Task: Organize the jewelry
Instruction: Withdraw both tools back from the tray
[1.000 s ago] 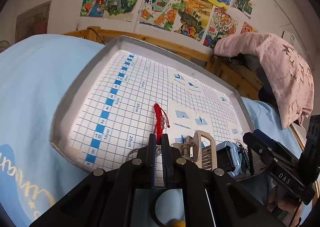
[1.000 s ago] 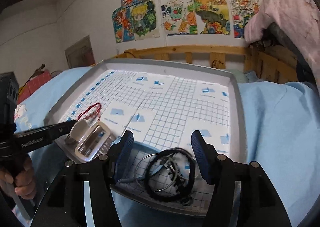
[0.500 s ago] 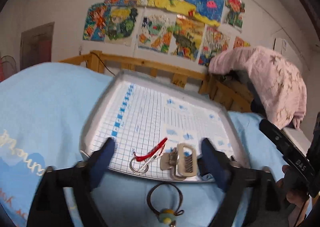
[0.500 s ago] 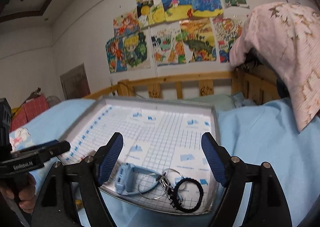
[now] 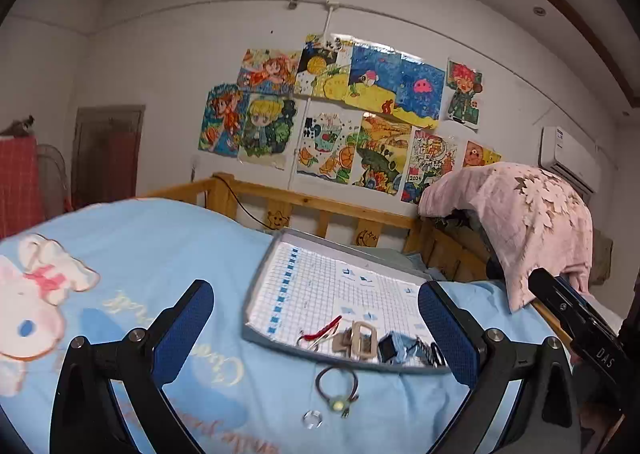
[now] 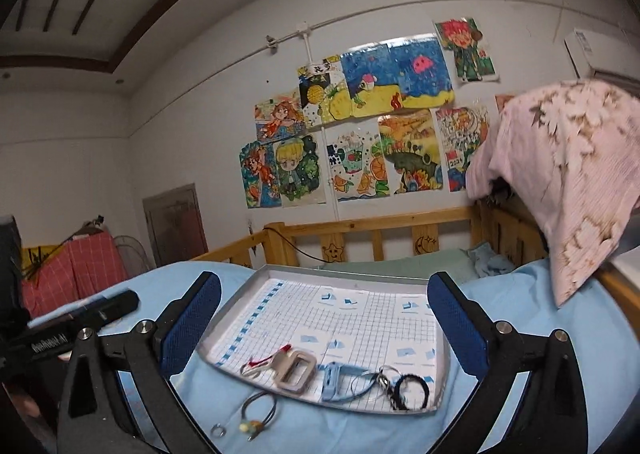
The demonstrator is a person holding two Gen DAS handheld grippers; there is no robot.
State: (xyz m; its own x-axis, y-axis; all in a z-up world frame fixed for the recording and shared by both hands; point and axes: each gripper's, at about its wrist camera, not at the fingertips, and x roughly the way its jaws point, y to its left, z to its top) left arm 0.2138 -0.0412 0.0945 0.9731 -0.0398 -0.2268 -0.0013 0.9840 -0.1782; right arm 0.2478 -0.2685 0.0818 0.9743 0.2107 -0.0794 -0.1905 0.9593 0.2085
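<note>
A grey tray [image 5: 264,282] [image 6: 236,304] with a gridded sheet lies on the blue bedspread. Along its near edge lie a red cord bracelet [image 5: 326,326] [image 6: 266,358], a beige hair clip [image 5: 362,340] [image 6: 296,370], a blue watch [image 6: 334,378] [image 5: 394,350], key rings and a black band [image 6: 410,390]. On the bedspread in front of the tray lie a dark hair tie with a bead [image 5: 336,386] [image 6: 258,412] and a small silver ring [image 5: 312,419] [image 6: 218,431]. My left gripper [image 5: 316,328] and right gripper [image 6: 324,320] are both wide open, empty, held back above the near edge.
A wooden bed rail [image 5: 320,209] [image 6: 380,225] runs behind the tray. A pink cloth [image 5: 520,221] [image 6: 568,173] hangs over the rail at the right. The other gripper's body shows at each view's edge [image 5: 580,326] [image 6: 68,330].
My left gripper let go of the red cord bracelet and opened wide. Both grippers pulled back and up from the tray. The right gripper stayed open.
</note>
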